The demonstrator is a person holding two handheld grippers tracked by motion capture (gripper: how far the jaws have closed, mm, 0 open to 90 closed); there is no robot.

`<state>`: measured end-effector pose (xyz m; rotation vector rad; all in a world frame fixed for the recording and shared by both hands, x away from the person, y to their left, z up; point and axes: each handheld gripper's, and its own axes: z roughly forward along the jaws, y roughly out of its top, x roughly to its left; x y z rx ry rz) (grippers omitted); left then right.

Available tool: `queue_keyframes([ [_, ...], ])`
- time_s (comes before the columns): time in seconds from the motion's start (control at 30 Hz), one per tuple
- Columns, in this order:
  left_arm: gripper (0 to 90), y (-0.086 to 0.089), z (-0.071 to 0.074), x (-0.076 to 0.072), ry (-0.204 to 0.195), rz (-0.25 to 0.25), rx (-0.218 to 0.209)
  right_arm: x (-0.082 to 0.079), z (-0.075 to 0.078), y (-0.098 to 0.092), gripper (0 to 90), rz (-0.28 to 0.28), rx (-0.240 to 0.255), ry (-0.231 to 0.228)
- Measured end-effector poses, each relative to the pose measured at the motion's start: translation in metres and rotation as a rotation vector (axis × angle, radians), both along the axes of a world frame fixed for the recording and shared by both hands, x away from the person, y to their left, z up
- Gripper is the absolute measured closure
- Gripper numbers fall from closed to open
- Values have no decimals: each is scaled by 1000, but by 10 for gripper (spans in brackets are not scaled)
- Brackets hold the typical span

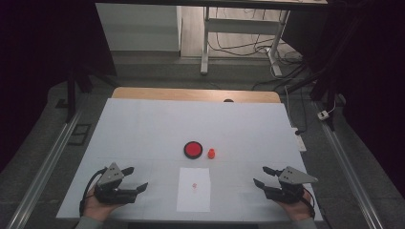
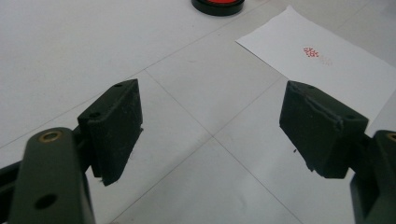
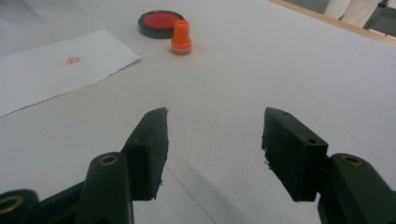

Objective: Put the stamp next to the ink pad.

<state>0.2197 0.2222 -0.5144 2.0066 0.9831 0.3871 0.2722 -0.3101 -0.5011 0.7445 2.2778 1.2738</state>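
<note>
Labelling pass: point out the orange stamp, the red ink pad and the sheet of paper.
orange stamp [image 3: 181, 37]: right gripper view, middle of its body.
red ink pad [image 1: 193, 149]: high view, centre of the red face.
sheet of paper [image 1: 193, 200]: high view, blank lower part, below the red print.

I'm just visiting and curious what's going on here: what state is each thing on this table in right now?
Round black ink pad with red centre: uncovered, lying flat.
Small orange stamp: upright beside the pad, untouched.
White paper sheet: flat, bearing a small red mark.
Left gripper: open, holding nothing.
Right gripper: open, holding nothing.
</note>
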Motion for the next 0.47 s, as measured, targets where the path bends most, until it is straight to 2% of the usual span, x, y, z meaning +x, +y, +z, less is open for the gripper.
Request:
queue_keyframes([
  [0.47, 217, 0, 0, 0, -1, 1, 1, 0, 0, 0, 405, -5, 5, 2],
])
